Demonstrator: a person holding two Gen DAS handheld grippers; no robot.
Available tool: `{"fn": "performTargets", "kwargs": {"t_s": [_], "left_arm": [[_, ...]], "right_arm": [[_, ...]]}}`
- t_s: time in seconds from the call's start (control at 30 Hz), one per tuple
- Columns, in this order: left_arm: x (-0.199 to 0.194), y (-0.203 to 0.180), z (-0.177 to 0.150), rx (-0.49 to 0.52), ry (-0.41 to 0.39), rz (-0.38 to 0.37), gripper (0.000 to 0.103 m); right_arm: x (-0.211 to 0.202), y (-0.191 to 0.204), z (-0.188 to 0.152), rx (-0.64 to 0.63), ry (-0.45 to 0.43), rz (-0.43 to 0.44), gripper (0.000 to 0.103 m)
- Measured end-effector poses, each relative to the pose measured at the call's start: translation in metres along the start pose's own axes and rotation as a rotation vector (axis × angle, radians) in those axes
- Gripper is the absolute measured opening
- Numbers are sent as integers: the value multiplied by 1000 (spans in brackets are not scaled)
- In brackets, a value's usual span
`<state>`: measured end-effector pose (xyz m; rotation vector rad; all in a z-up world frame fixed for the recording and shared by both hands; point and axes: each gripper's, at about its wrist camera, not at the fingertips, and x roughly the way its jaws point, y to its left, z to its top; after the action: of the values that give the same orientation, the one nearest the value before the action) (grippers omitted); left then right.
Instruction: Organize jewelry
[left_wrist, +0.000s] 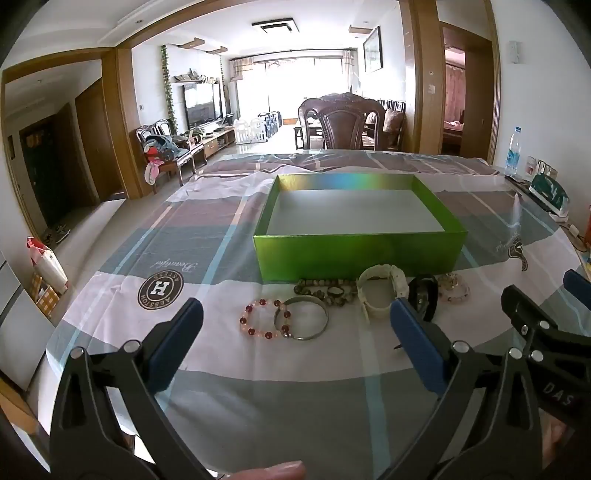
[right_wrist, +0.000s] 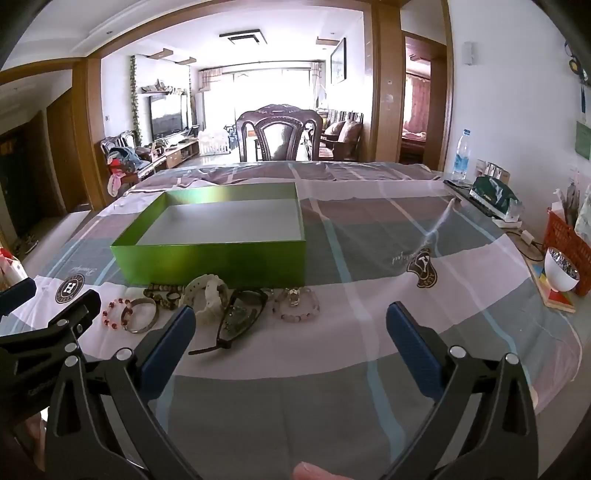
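One green box (left_wrist: 360, 251); four bracelets (left_wrist: 264, 319); one watch (left_wrist: 380, 291); one glasses (right_wrist: 240, 317).

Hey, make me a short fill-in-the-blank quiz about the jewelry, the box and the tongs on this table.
1. The green box has ____ inside it.
2. The silver bangle overlaps the red and pink ____ bracelet.
3. The black glasses lie between the white watch and the ____ bead bracelet.
4. The left tongs and the right tongs are both ____.

Missing words: nothing; bead; pink; open
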<state>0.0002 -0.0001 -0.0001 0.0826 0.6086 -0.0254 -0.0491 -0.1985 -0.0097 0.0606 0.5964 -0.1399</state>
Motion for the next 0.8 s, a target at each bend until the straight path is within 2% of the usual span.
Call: {"fn": "performTargets", "kwargs": {"t_s": [0.8], "left_arm": [[7,0,-4,4,8,1,100]], "right_arm": [[3,0,-1,0,2,1,101]]}}
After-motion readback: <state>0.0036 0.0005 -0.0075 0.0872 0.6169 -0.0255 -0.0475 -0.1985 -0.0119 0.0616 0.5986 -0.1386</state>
